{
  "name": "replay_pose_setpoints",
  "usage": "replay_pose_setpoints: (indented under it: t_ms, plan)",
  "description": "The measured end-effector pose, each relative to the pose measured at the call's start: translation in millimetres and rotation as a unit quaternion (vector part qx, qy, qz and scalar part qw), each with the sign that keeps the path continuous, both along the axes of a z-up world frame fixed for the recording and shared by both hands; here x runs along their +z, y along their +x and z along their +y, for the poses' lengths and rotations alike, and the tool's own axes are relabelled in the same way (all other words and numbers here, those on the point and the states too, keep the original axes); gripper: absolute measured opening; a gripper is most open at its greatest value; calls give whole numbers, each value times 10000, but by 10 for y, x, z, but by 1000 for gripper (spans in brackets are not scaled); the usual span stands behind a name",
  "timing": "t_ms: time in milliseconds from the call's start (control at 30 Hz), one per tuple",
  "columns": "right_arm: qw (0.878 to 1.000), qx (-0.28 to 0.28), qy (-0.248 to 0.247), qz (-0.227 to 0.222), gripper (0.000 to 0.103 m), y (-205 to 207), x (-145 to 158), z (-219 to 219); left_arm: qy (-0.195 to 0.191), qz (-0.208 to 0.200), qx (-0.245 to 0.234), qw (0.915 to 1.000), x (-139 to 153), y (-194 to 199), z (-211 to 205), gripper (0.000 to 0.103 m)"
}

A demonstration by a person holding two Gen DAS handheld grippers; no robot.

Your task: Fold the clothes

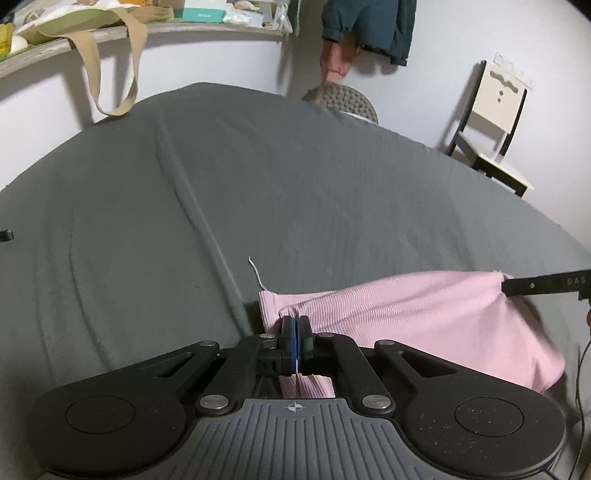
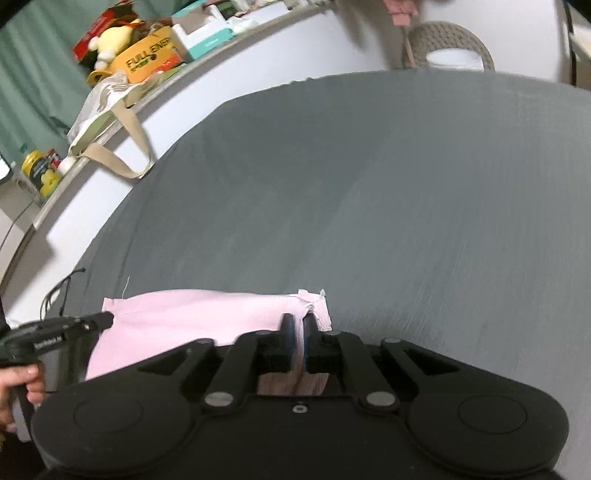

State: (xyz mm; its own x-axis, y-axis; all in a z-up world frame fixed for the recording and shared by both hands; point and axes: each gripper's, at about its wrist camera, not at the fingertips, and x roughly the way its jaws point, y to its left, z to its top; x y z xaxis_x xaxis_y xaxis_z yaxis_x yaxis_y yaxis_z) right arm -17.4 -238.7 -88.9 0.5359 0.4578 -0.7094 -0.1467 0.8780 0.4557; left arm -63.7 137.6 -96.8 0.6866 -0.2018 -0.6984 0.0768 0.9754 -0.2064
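The pink ribbed garment (image 1: 406,314) is pinched at both ends. In the left wrist view, the left gripper (image 1: 295,334) is closed tight on a bunched corner, fabric trapped between the blue-padded fingers (image 1: 293,339) at 6 o'clock. In the right wrist view, the right gripper (image 2: 297,332) is likewise clamped on the opposite corner, cloth squeezed between its fingers (image 2: 287,332).

The garment is stretched sideways between the two grippers, its long axis running from 9 to 3 o'clock, the middle sagging slightly. A loose white thread (image 1: 256,273) is seen curling up from the left-held corner toward 12 o'clock. The right gripper's tip is seen entering the left view at 3 o'clock; a hand (image 2: 18,384) is seen on the left gripper's handle in the right view at 8 o'clock.

The grey bed (image 1: 258,184) is spread wide toward 12 o'clock, lightly creased. At its far edge a wall shelf (image 1: 147,31), a dangling tote bag (image 1: 99,55), a woven basket (image 1: 347,98) and a chair (image 1: 491,122) are seen.
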Motion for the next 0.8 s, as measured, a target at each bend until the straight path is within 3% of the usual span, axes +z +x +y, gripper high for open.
replay_pose_setpoints:
  t_ms: [67, 133, 233, 333, 567, 700, 733, 800]
  plan:
    - [9999, -73, 118, -36, 22, -9, 51, -30, -184, -82, 91, 9998, 34, -33, 53, 1]
    - [9998, -103, 134, -73, 27, -24, 83, -48, -615, -170, 303, 9975, 62, -78, 186, 1]
    - [9997, -135, 201, -21, 29, -37, 82, -57, -1322, -225, 633, 9889, 68, -114, 391, 6]
    - [9997, -96, 215, 13, 31, -33, 73, -36, -1697, -293, 761, 9821, 68, -118, 480, 7]
    - [9999, -28, 157, -4, 42, -35, 84, 1, -1350, -94, 478, 9896, 34, -23, 313, 8]
    - [10000, 2, -65, -34, 42, -39, 80, 22, -1082, -322, 243, 9933, 134, -53, 182, 8]
    - [9999, 50, -101, -18, 41, -37, 66, 33, -1017, -400, 169, 9939, 169, -63, 147, 8]
    - [9997, 176, -158, 20, 27, -36, 34, 61, -1051, -429, -219, 9933, 206, -69, 38, 8]
